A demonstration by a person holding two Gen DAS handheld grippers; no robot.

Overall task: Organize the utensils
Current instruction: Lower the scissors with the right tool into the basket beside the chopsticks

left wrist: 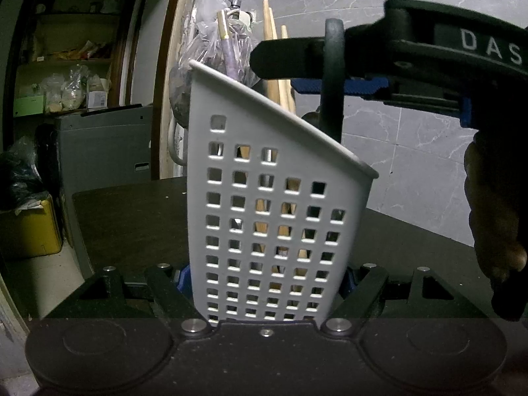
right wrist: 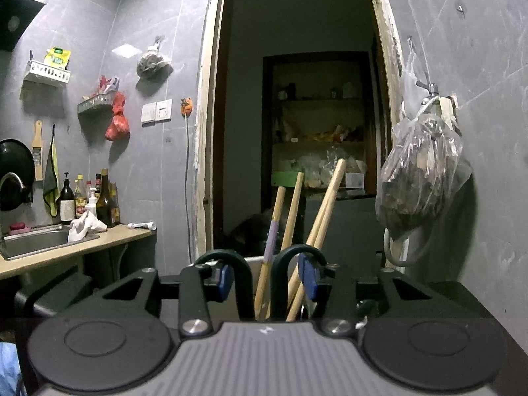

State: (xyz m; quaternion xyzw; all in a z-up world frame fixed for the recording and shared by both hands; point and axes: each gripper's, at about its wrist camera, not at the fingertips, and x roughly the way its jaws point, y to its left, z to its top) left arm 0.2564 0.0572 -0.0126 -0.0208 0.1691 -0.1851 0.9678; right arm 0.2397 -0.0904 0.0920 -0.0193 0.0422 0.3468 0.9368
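While the left gripper [left wrist: 267, 283] clamps the white perforated plastic utensil holder [left wrist: 274, 204] on the dark tabletop [left wrist: 132, 224], the right gripper [right wrist: 265, 277], jaws apart, straddles a dark looped handle [right wrist: 297, 264] above it. Released crooked, it could knock the wooden sticks [right wrist: 325, 204] or tip the holder.

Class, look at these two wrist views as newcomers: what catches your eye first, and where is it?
A white perforated utensil holder fills the middle of the left wrist view, clamped in the left gripper. Wooden handles stick up from it, with the right gripper above its rim. A bulging plastic bag hangs on the tiled wall.
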